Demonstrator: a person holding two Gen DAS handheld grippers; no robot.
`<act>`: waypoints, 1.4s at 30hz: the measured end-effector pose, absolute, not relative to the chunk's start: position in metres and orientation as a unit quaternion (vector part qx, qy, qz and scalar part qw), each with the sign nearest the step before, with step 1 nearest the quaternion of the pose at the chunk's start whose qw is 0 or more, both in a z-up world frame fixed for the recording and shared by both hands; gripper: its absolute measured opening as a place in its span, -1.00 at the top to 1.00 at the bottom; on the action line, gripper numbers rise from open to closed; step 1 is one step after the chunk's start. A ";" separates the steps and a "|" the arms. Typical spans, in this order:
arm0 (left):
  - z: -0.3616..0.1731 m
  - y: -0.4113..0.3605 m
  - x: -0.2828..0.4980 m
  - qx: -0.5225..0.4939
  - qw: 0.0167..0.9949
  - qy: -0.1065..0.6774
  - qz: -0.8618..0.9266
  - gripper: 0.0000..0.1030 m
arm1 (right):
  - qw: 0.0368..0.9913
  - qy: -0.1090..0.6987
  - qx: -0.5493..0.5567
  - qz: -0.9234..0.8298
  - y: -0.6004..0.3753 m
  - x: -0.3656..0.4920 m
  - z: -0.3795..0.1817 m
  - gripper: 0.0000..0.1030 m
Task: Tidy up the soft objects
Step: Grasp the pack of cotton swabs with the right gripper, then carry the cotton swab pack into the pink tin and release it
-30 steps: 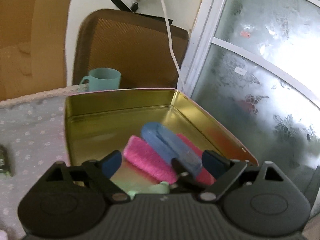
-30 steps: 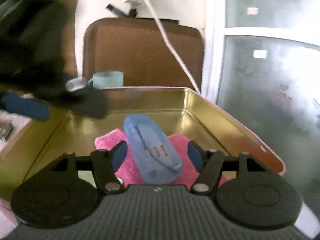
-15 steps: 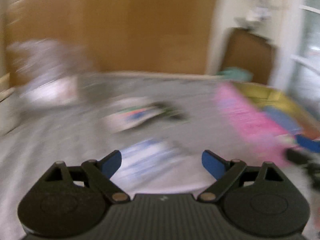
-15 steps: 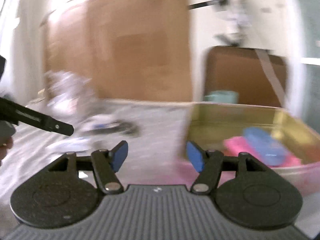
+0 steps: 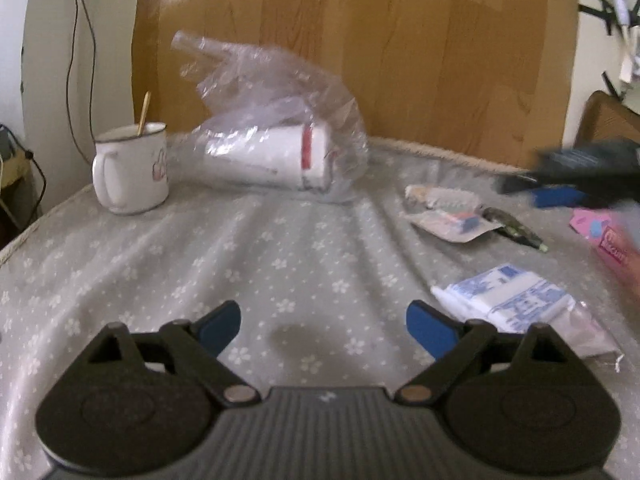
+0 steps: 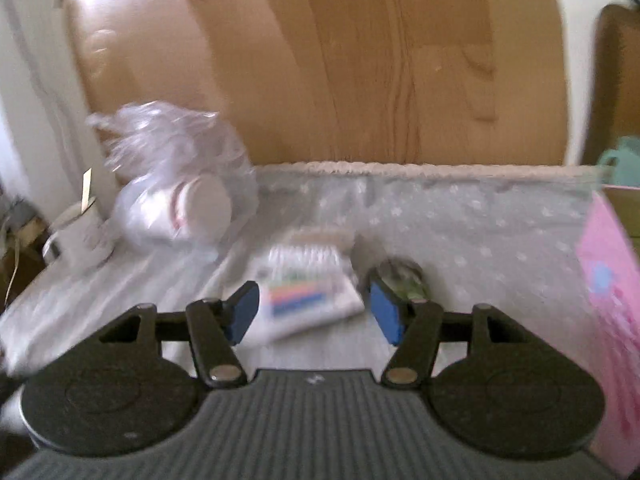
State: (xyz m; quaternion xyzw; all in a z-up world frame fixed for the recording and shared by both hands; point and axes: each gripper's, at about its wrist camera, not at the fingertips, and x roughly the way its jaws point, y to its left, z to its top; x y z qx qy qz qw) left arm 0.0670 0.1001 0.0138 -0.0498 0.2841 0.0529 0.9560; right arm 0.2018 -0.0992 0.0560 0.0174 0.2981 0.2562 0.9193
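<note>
**Left wrist view: soft packets scattered on a flowered cloth**

A crinkled white and blue soft packet (image 5: 516, 304) lies flat on the cloth just ahead and to the right of the left gripper (image 5: 323, 328), whose blue-padded fingers are spread wide with nothing between them. Farther back lies a smaller, flat clear sachet (image 5: 450, 222) with red and blue print, touching a ridged pale strip (image 5: 442, 195) behind it and a dark slim object (image 5: 514, 227) to its right. The right gripper (image 5: 580, 176) shows as a dark blur near the right edge.

From the right wrist view, the right gripper (image 6: 314, 312) also has its fingers apart and empty, hovering above a blurred striped packet (image 6: 304, 300). A pink box wall (image 6: 612, 300) rises at the right.

The grey tablecloth (image 5: 280, 264) is thin, wrinkled fabric with small white flowers and a corded edge. At the back a crumpled clear plastic bag (image 5: 280, 92) wraps a white cylinder (image 5: 272, 158) lying on its side. To its left stands a white enamel mug (image 5: 132, 170) with a stick inside. Behind is a smooth wooden panel (image 5: 400, 40).
</note>
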 end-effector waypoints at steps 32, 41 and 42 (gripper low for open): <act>0.032 0.044 0.033 -0.125 0.930 0.317 -0.140 -0.78 | 0.902 0.320 0.019 0.289 -0.184 -0.008 0.028 0.43; 0.022 -0.046 0.013 -0.093 0.877 0.413 -0.227 -0.78 | 0.943 0.264 -0.012 0.203 -0.207 -0.054 0.014 -0.77; 0.023 -0.054 0.013 -0.091 0.873 0.417 -0.234 -0.78 | 0.944 0.258 -0.027 0.205 -0.208 -0.055 0.013 -0.77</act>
